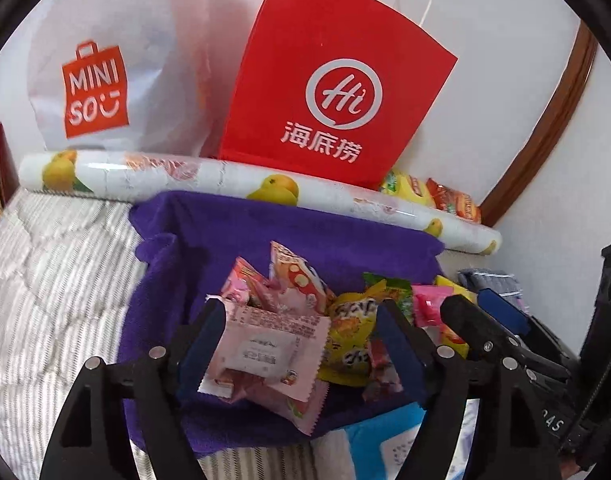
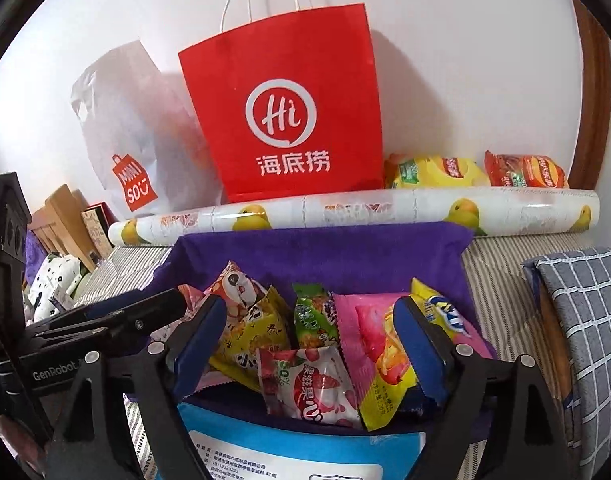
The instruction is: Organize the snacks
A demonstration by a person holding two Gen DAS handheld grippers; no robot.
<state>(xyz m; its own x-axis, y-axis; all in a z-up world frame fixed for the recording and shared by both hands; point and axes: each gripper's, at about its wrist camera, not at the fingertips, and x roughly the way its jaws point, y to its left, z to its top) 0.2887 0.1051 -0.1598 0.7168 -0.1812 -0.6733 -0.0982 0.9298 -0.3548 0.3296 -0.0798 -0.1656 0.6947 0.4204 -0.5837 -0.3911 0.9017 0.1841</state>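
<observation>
A heap of small snack packets lies on a purple cloth (image 1: 265, 232) (image 2: 325, 248). My left gripper (image 1: 301, 320) hangs over the heap's left half, jaws wide apart. A pink packet (image 1: 265, 352) lies between them, its left edge against the left pad and the right pad clear of it. My right gripper (image 2: 311, 312) stands open over the right half. A strawberry packet (image 2: 317, 388) and a yellow-and-pink packet (image 2: 389, 372) rest loose between its pads. Each gripper shows at the edge of the other's view: the right gripper (image 1: 481, 308) and the left gripper (image 2: 145, 308).
Behind the cloth lies a fruit-printed roll (image 1: 225, 180) (image 2: 345, 212). A red paper bag (image 1: 329, 88) (image 2: 285, 120) and a white plastic bag (image 1: 105, 80) lean on the wall. Yellow (image 2: 437, 172) and orange (image 2: 525, 172) crisp bags sit at the right. A blue-and-white pack (image 2: 297, 452) lies in front, a checked cushion (image 2: 585, 320) right.
</observation>
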